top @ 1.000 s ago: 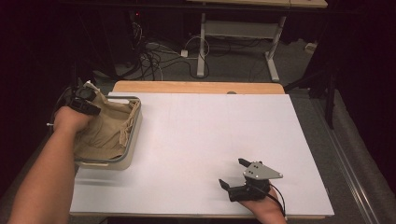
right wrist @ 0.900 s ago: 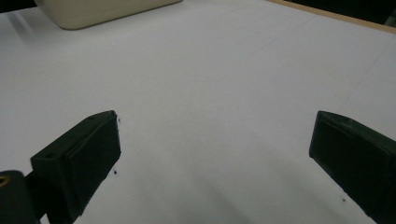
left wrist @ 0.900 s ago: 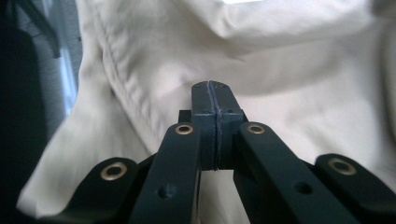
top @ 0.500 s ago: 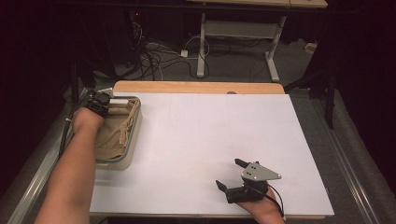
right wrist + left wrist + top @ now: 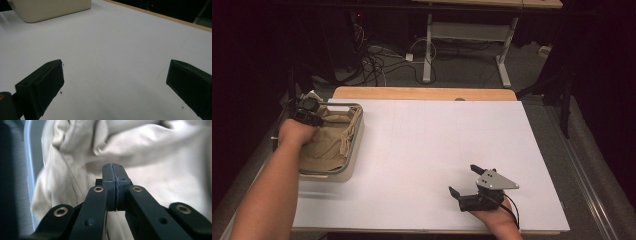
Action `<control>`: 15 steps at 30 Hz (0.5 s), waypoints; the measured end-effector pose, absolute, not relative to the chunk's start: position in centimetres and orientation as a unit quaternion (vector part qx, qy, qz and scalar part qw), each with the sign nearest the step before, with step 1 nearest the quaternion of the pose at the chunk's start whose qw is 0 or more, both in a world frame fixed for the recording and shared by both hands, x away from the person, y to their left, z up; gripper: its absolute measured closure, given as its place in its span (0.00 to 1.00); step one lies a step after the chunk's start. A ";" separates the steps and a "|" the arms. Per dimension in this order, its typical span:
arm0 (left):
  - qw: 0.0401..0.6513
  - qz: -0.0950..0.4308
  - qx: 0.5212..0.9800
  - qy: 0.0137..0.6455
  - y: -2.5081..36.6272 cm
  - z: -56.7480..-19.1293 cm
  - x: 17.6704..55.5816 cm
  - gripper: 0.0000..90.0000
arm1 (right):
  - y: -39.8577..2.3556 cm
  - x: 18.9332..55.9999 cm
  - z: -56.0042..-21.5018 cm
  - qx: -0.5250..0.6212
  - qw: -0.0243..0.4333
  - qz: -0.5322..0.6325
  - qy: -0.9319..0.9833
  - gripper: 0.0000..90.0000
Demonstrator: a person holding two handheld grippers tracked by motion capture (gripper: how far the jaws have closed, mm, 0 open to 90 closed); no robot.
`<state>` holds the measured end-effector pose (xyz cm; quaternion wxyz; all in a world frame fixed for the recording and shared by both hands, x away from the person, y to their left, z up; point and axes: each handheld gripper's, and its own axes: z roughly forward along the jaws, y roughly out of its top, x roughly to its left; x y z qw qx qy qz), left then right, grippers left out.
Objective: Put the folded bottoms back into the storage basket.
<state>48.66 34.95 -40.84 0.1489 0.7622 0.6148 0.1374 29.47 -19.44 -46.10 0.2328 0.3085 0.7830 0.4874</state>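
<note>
While a white table point(image 5: 427, 145) stretches across the room with a strip of bare wood point(image 5: 422, 93) along its far edge, a person works at it with a two-jaw gripper in each hand. At the table's left edge stands a cream basket point(image 5: 356, 145) with a grey metal rim, and a crumpled beige cloth point(image 5: 329, 142) lies bundled inside it, filling most of its hollow. The person's left forearm point(image 5: 267, 195) reaches up from the near side and over the basket's left half. The left gripper point(image 5: 304, 111) sits over the far left corner of the basket, above the cloth. Seen from the left gripper view, its jaws are pressed flat together with nothing between the pads, and the cloth's pale folds point(image 5: 155, 160) lie just beyond their tips, with the basket's wall point(image 5: 28, 162) running along one side. Whether the tips touch the fabric cannot be told. Well apart from all this, near the table's front right, the right gripper point(image 5: 468, 181) rests low on the bare white surface, a grey three-cornered plate point(image 5: 496, 180) on top and a black cable trailing toward the wrist. Its jaws stand wide apart and hold nothing; in the right gripper view the basket's cream side point(image 5: 50, 8) shows far off beyond them.
</note>
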 end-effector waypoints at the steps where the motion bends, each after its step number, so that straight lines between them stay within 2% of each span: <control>1: 0.157 0.131 0.761 0.615 35.0 -40.6 48.2 0.97 | -19.5 29.7 -46.1 0.308 0.236 0.487 0.783 0.02; 7: 0.176 0.094 0.763 0.615 35.0 -40.4 45.9 0.95 | -19.9 30.5 -46.7 0.318 0.239 0.479 0.783 0.02; 11: 0.167 0.077 0.764 0.618 35.0 -40.8 45.0 0.94 | -20.2 30.2 -46.9 0.316 0.240 0.486 0.779 0.02; 15: 0.150 0.059 0.773 0.613 34.6 -41.3 44.2 0.89 | -20.7 29.9 -46.8 0.320 0.238 0.492 0.774 0.02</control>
